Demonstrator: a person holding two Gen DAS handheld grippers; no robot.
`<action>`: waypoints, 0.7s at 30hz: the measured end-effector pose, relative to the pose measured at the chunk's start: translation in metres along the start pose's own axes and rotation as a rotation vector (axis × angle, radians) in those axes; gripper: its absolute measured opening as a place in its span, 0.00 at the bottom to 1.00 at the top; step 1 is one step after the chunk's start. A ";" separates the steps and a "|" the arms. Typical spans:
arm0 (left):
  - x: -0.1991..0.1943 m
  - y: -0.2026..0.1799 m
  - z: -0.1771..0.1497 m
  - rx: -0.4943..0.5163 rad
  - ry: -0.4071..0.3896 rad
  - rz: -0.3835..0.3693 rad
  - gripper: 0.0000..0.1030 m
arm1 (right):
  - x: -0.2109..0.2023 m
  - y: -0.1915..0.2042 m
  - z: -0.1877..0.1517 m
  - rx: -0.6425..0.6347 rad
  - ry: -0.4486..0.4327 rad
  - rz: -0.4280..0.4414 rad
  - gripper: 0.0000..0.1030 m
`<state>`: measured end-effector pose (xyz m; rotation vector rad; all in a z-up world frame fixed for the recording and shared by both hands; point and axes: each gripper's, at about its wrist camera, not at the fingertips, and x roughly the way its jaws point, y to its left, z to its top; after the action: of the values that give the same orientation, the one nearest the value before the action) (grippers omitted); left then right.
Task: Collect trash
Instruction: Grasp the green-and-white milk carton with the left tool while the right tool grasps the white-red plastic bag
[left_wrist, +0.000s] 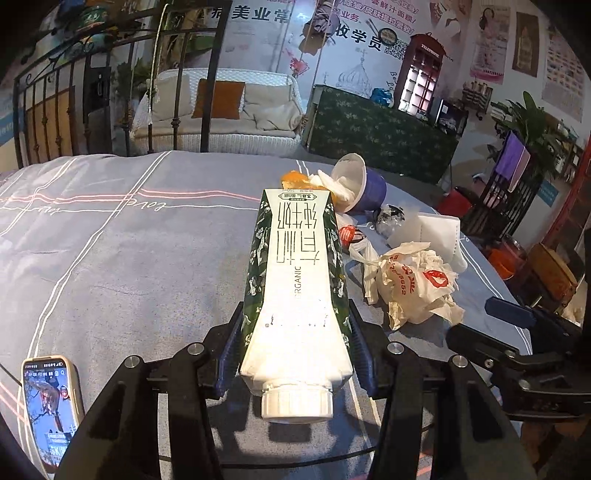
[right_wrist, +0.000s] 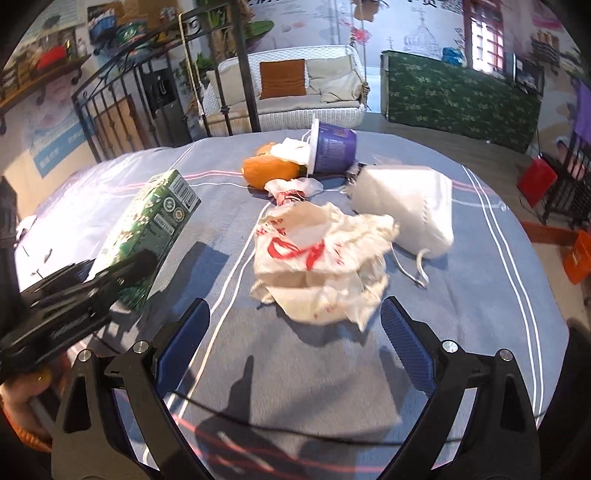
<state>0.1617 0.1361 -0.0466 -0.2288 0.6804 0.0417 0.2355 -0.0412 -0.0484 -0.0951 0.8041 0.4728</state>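
Observation:
My left gripper (left_wrist: 295, 325) is shut on a green and white milk carton (left_wrist: 297, 280), cap end toward the camera, held above the bed; the carton also shows in the right wrist view (right_wrist: 155, 225). My right gripper (right_wrist: 295, 325) is open and empty, just before a crumpled white plastic bag with red print (right_wrist: 317, 258), also seen in the left wrist view (left_wrist: 417, 284). Behind it lie a white face mask (right_wrist: 406, 206), an orange peel (right_wrist: 269, 170) and a tipped purple cup (right_wrist: 332, 147) with tissue spilling out.
All lies on a grey-blue bedspread (left_wrist: 129, 240) with white and pink lines. A phone (left_wrist: 50, 406) with its screen lit lies at the near left. A black iron bed frame (left_wrist: 55, 92) stands behind. The right gripper (left_wrist: 517, 332) shows in the left wrist view.

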 end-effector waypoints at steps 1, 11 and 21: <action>0.000 0.000 0.000 -0.008 -0.002 -0.001 0.49 | 0.004 0.004 0.003 -0.018 0.002 -0.019 0.90; 0.000 -0.006 -0.008 -0.027 -0.001 -0.039 0.49 | 0.050 0.010 0.022 -0.094 0.087 -0.111 0.45; -0.007 -0.008 -0.012 -0.032 -0.020 -0.060 0.49 | 0.023 0.010 0.003 -0.054 0.030 -0.062 0.14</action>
<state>0.1499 0.1260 -0.0493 -0.2790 0.6533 -0.0026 0.2466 -0.0235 -0.0616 -0.1767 0.8154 0.4354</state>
